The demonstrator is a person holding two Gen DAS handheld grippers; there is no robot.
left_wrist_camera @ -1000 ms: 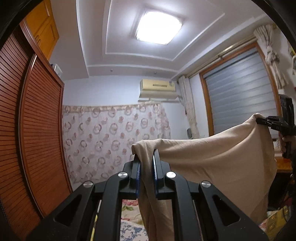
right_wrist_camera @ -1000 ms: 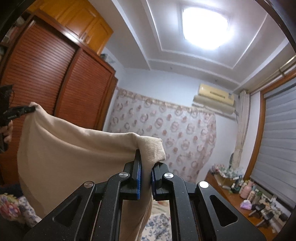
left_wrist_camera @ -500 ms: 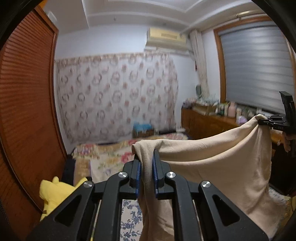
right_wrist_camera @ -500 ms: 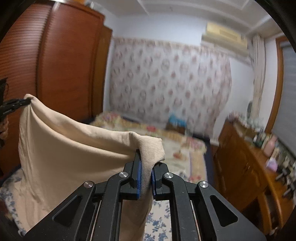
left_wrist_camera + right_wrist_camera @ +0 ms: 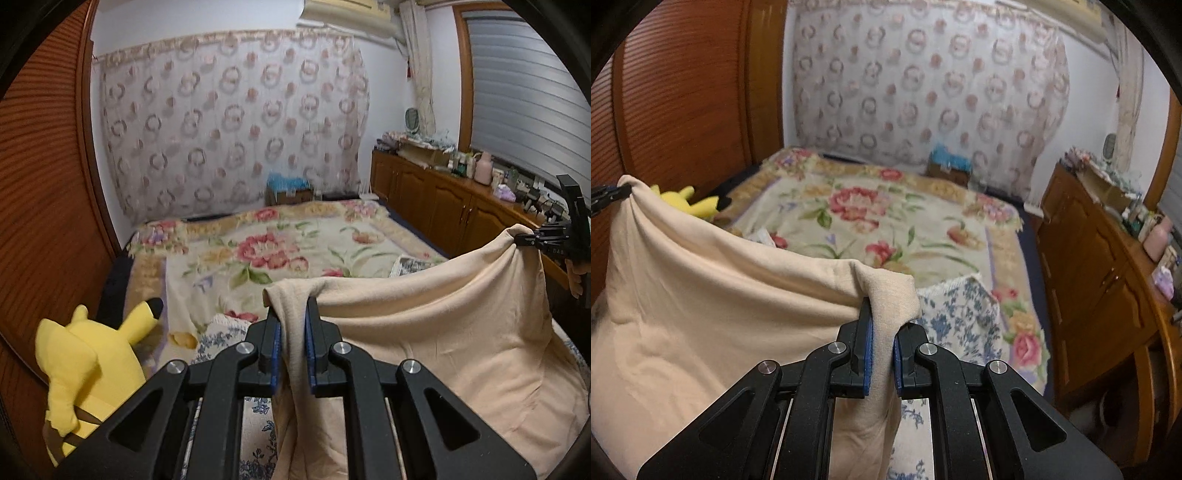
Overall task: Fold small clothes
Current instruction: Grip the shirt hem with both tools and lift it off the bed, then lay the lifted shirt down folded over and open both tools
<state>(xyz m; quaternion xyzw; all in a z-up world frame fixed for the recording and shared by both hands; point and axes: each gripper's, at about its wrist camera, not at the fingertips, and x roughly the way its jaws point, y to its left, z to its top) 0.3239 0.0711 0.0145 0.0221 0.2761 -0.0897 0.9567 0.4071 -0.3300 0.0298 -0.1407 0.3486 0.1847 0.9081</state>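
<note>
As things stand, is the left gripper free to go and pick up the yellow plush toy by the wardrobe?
Probably not yet. The left gripper is shut on a corner of the beige garment, whose other corner the right gripper holds. The yellow plush toy lies unobstructed, but the jaws are occupied.

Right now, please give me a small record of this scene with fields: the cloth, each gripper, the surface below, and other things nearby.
cloth: beige garment, stretched in the air between the two grippers, its lower part hanging down
left gripper: shut on one top corner of the garment
right gripper: shut on the other top corner
surface below: bed with a floral blanket and a blue-flowered cloth on it
nearby, left side: yellow plush toy beside a wooden wardrobe
nearby, right side: wooden cabinet with bottles on top
</note>
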